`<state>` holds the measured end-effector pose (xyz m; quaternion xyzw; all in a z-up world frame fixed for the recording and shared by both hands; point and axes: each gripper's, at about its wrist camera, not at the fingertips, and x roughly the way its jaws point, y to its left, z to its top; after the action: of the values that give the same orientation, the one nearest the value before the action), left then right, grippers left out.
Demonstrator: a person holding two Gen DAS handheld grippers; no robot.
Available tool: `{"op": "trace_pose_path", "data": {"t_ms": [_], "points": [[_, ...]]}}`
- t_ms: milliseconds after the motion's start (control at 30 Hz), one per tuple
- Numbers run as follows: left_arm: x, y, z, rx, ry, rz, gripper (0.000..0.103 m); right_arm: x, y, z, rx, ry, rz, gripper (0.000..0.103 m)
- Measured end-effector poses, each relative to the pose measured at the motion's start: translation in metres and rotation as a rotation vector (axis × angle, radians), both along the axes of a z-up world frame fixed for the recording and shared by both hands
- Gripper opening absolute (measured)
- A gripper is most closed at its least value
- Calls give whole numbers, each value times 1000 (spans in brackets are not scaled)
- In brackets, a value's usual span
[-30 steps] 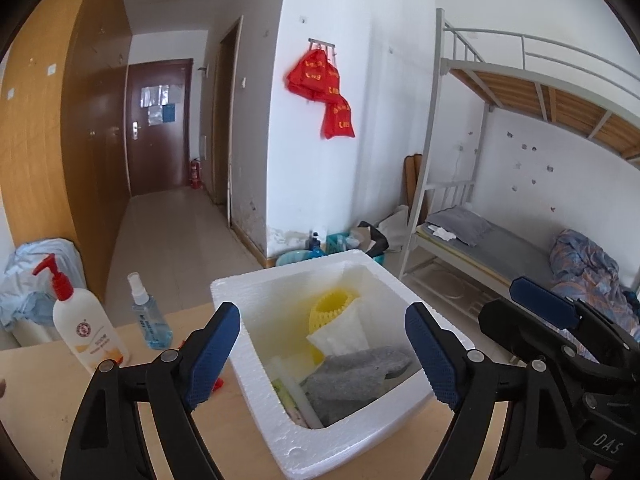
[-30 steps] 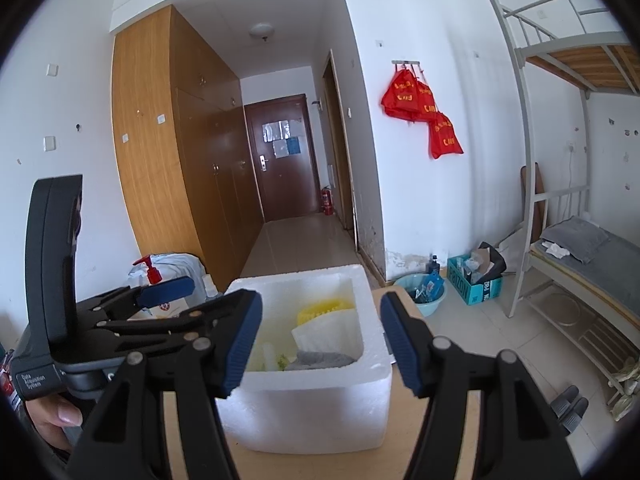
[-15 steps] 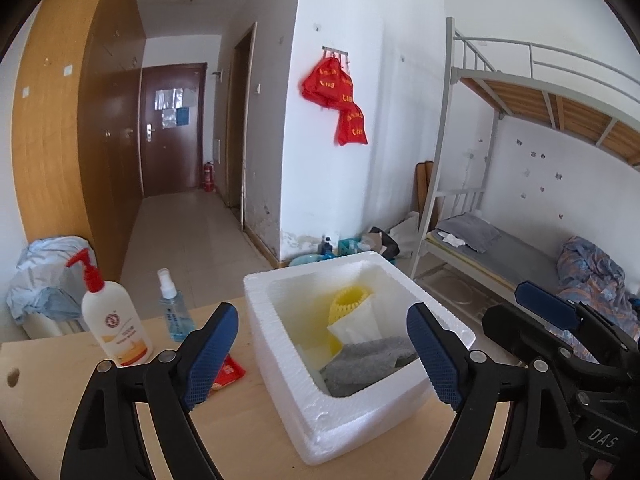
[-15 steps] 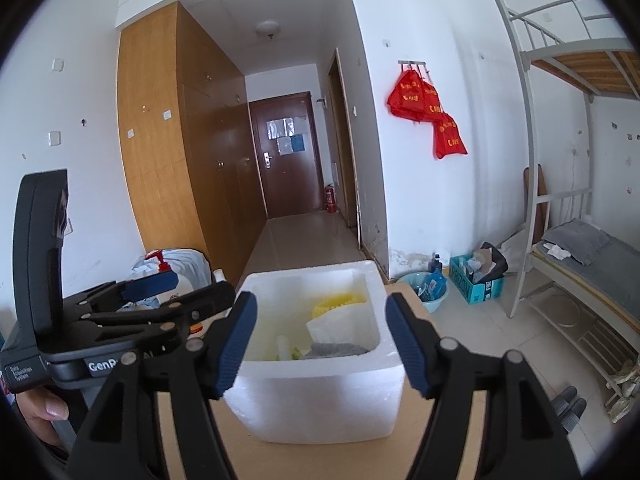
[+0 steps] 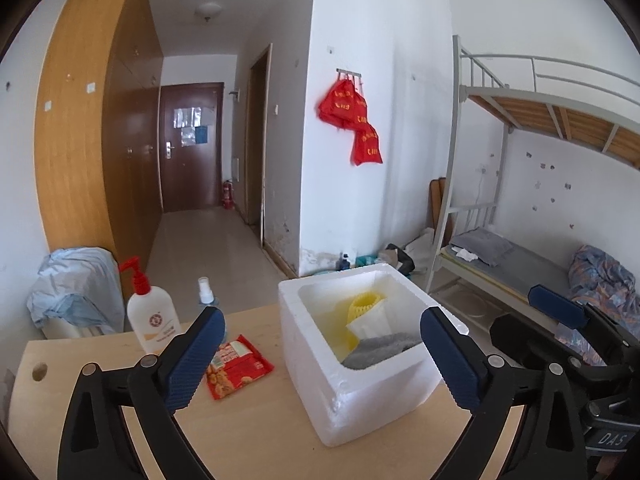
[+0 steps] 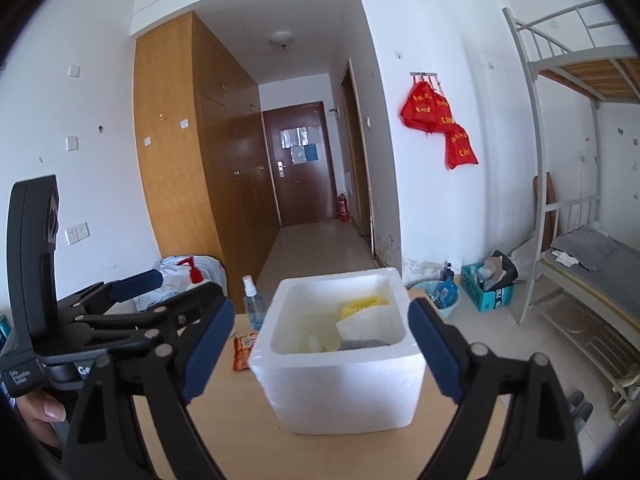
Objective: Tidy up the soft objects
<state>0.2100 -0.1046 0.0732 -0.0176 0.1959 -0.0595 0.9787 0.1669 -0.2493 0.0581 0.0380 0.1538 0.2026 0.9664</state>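
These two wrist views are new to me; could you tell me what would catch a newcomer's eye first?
The white foam box on the wooden table dominates, holding a yellow mesh sleeve, white padding and a grey cloth. Left of it lie a red snack packet and a red-pump lotion bottle. Both the left gripper and the right gripper stand open and empty, their jaws having just been opening.

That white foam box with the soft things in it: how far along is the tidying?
Mostly done, it seems. The foam box already holds a grey cloth, a white foam piece and a yellow mesh sleeve. Nothing is in hand: the left gripper and right gripper have just been opening, fingers empty. Outside lies only a red snack packet, which may not belong inside.
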Motion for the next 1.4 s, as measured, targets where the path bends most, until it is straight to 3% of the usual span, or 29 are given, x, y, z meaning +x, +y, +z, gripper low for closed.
{"op": "trace_pose_path", "data": {"t_ms": [633,1067,1400], "points": [[-95,27,25,11,-61,58,99,-69,17,20,14,-74,80,92],[-171,77,31,41,-125,207,103,-104,59,24,15,-110,170,97],[-193,118,30,25,-133,301,103,-114,93,23,1,-118,239,99]]}}
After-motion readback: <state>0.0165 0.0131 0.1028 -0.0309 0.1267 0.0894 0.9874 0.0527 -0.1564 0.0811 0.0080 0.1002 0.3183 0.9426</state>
